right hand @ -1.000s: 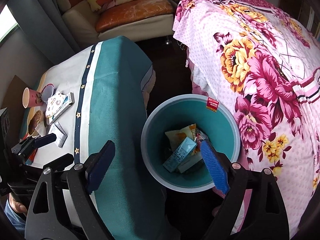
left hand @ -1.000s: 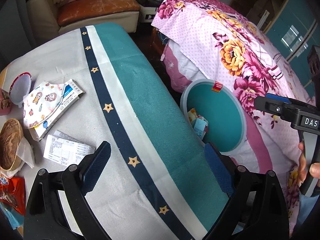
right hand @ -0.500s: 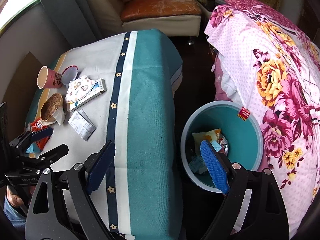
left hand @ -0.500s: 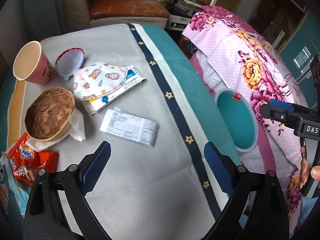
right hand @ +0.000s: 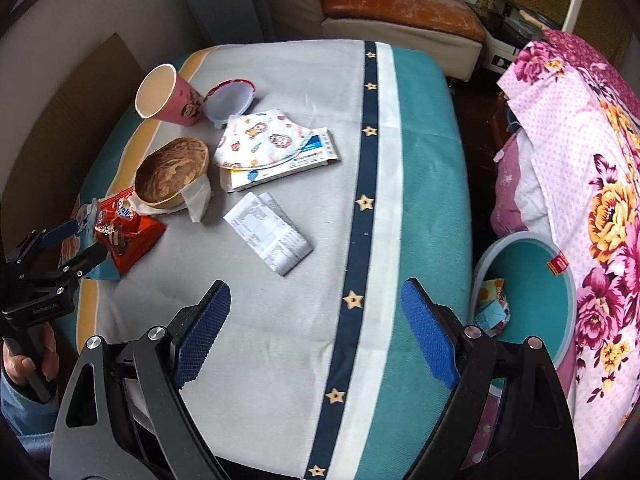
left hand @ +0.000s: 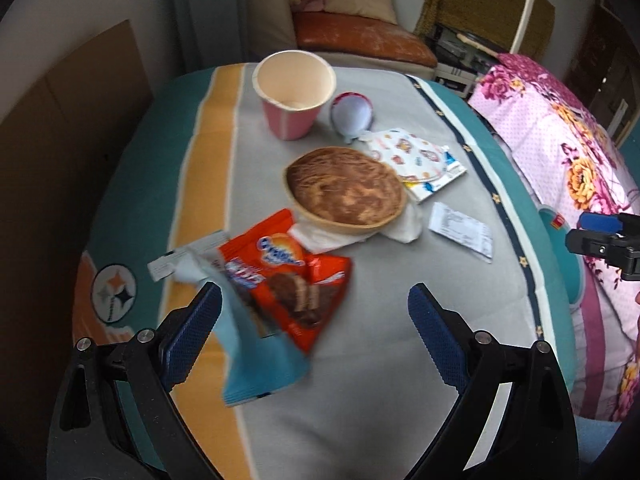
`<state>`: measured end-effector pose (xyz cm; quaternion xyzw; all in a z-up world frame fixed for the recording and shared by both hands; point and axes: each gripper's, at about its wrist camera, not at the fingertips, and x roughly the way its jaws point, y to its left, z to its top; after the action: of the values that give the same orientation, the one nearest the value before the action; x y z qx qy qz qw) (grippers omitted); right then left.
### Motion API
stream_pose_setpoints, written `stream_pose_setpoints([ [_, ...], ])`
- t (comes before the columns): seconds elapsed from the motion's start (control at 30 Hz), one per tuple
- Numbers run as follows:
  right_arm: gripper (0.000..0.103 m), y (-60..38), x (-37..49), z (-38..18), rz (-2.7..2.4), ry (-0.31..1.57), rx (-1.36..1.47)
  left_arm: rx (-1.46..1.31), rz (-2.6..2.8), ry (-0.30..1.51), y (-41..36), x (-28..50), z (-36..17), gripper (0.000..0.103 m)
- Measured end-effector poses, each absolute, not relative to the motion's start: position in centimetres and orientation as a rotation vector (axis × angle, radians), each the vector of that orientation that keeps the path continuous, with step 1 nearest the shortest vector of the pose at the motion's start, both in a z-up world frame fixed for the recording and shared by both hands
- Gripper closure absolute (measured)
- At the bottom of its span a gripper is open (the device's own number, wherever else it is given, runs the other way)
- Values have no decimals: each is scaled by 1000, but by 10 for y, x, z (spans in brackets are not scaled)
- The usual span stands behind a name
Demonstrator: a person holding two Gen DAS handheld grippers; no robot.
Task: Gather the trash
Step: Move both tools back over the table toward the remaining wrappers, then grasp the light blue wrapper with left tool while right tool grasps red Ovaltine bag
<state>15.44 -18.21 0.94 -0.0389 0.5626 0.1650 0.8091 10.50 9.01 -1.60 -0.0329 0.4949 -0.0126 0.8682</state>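
My left gripper (left hand: 314, 308) is open, low over a red snack wrapper (left hand: 288, 276) that lies on a light blue wrapper (left hand: 256, 368) at the table's left end. Seen from the right wrist, the left gripper (right hand: 76, 244) hangs at the near-left edge of the red wrapper (right hand: 128, 236), fingers apart. Behind the wrapper sit a brown bowl (left hand: 344, 190) on a tissue, a pink paper cup (left hand: 294, 92), a clear lid (left hand: 352, 114), a cartoon-print mask (right hand: 260, 140) on a packet, and a receipt (right hand: 268, 232). My right gripper (right hand: 316, 304) is open and holds nothing, above the table's near side.
A teal bin (right hand: 572, 320) with several cartons inside stands on the floor to the right of the cloth-covered table (right hand: 280, 340), against a floral-covered bed (right hand: 608, 208). A sofa (right hand: 400, 4) stands beyond the table. Cardboard leans on the left wall.
Both grippers have swung left, away from the bin and over the table. The left one now hangs over the red wrapper instead of the teal stripe. Both stay open.
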Motion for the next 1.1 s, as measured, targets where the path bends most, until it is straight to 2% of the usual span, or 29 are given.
stream_pose_setpoints([
  [0.43,20,-97,151,3,476,1236,-150,-181,53,1129,155,97,-62,9],
  [0.87,20,6,157,-19,676,1270,-154,-217,54,1119,197,73,-66,8],
  [0.93,22,22,157,-22,716,1272,-171,-224,51,1120,204,69,-67,8],
  [1.0,31,35,158,-25,752,1283,-185,-235,47,1117,210,67,-66,8],
  [1.1,36,50,164,-34,776,1308,-195,-247,57,1117,218,65,-67,8],
])
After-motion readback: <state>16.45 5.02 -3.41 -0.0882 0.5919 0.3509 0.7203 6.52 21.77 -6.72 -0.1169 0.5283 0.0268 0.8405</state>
